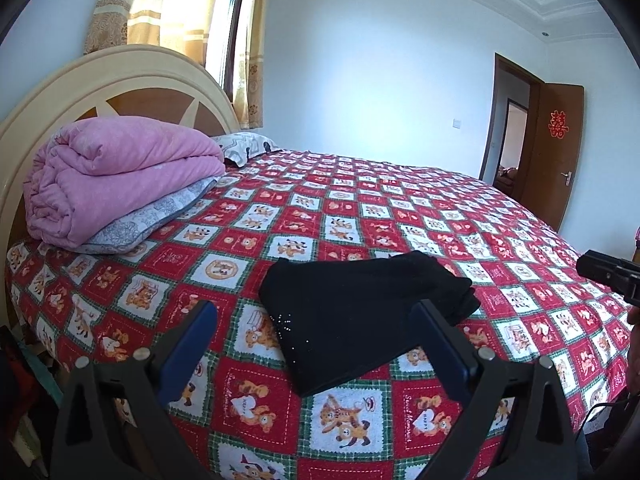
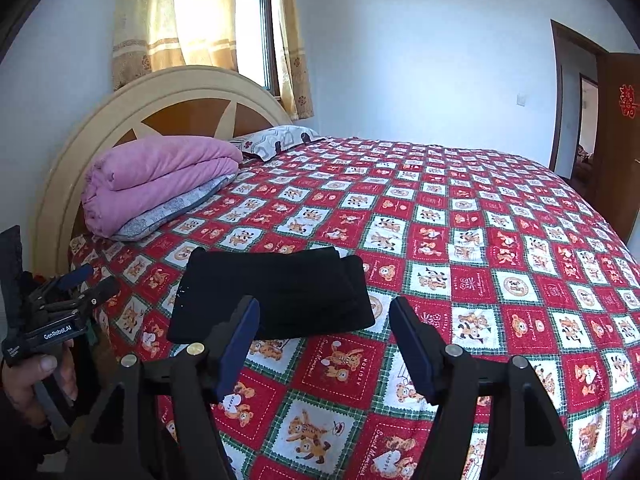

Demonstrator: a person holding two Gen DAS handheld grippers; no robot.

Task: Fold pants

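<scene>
Seemingly done: the black fabric pants point(image 2: 272, 296) lie as a compact folded stack at centre frame on the red patchwork bedspread point(image 2: 480, 240). Left gripper point(image 1: 316, 348) and right gripper point(image 2: 324, 340) hover spread apart, empty.

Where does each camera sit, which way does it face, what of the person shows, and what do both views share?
Left wrist: on the left gripper, open, facing the black pants across the bed; right gripper's tip at the right edge.
Right wrist: on the right gripper, open, facing the same pants; left gripper in a hand at left.
Shared: pants, bed, pink quilt, headboard.
</scene>
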